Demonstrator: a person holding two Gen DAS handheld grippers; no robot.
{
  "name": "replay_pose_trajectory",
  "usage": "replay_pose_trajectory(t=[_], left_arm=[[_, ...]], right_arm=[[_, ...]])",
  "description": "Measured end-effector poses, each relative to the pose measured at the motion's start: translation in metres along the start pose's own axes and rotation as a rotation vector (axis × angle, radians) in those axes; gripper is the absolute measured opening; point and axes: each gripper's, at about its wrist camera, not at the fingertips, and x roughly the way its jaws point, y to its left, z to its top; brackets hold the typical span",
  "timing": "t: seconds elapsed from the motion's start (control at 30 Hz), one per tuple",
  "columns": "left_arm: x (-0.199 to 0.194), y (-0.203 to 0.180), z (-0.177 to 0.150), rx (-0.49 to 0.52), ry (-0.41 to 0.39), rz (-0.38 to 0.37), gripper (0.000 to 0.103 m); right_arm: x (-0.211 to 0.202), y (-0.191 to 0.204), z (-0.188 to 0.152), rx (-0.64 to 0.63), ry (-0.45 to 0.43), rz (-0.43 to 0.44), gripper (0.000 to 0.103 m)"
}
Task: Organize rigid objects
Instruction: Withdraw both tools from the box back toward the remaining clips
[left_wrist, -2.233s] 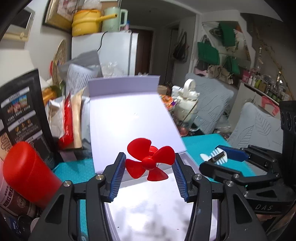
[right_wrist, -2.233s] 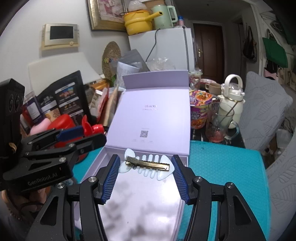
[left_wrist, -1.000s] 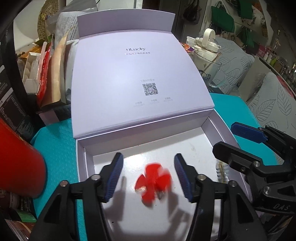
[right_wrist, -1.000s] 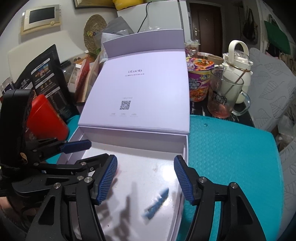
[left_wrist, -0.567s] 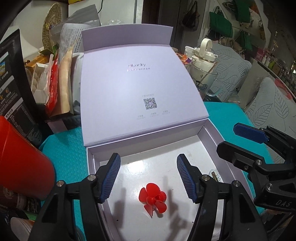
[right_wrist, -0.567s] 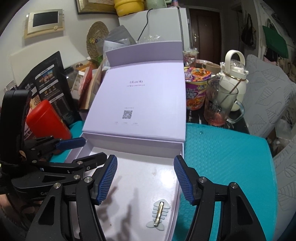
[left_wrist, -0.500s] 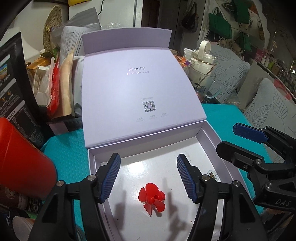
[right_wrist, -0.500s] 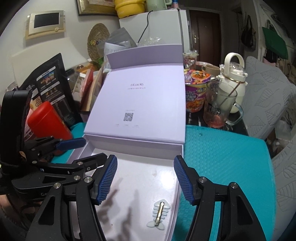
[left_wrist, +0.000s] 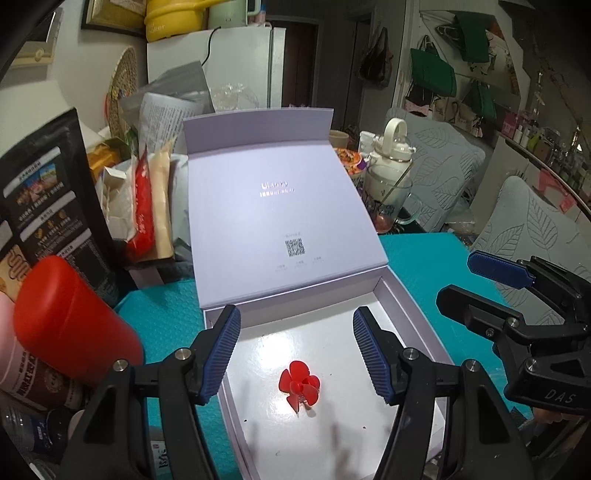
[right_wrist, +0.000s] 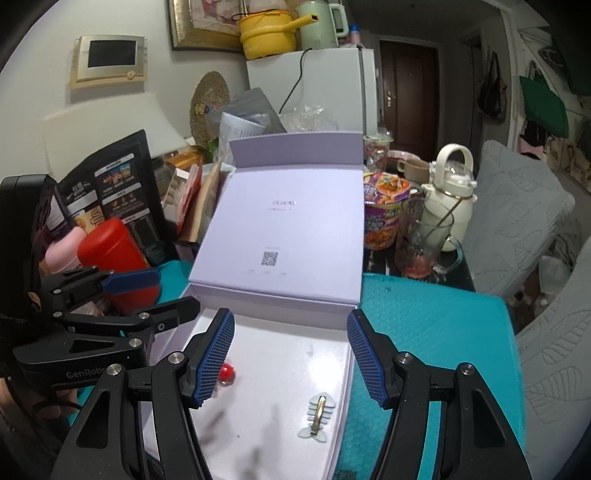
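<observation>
A small red plastic propeller (left_wrist: 298, 386) lies on the white floor of an open lilac box (left_wrist: 413, 306); part of it shows in the right wrist view (right_wrist: 226, 372) behind my right gripper's left finger. A pale fishbone hair clip (right_wrist: 319, 417) lies near the box's right wall (right_wrist: 349, 369). My left gripper (left_wrist: 295, 354) is open and empty, held above the propeller. My right gripper (right_wrist: 290, 356) is open and empty above the box. Each gripper shows in the other's view, the right one (left_wrist: 491, 280) and the left one (right_wrist: 147, 291).
The box lid (left_wrist: 277, 206) leans back open. The box sits on a teal mat (right_wrist: 436, 332). A red canister (left_wrist: 70, 314), a black pouch (left_wrist: 48, 192) and snack bags crowd the left. A noodle cup (right_wrist: 384, 218), glass mug (right_wrist: 424, 243) and white kettle (right_wrist: 450, 195) stand at right.
Both grippers let go: the propeller and the hair clip dropped into the box and now lie still. Both grippers have since lifted and drawn back, staying open.
</observation>
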Motion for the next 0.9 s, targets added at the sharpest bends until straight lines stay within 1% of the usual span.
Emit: replay_pose_trajectory(t=[0.23,0.43,0.63,0.9], left_arm=[[-0.033,-0.006,0.003,0.012,-0.055,0.010,0.063],[-0.061,-0.011,0.002,0.024,-0.100,0.007,0.063],[-0.085,-0.016,-0.006,0.030,-0.133,-0.003,0.063],[-0.118,-0.022,-0.024,0.040,-0.171,-0.001,0.063]], right_arm=[[-0.031,0.011,0.006,-0.026,-0.050,-0.010,0.064],[-0.057,0.020,0.004,-0.043,-0.082,-0.017,0.064],[-0.079,0.031,-0.002,-0.059,-0.110,-0.025,0.064],[-0.107,0.047,-0.019,-0.070,-0.135,-0.032,0.064]])
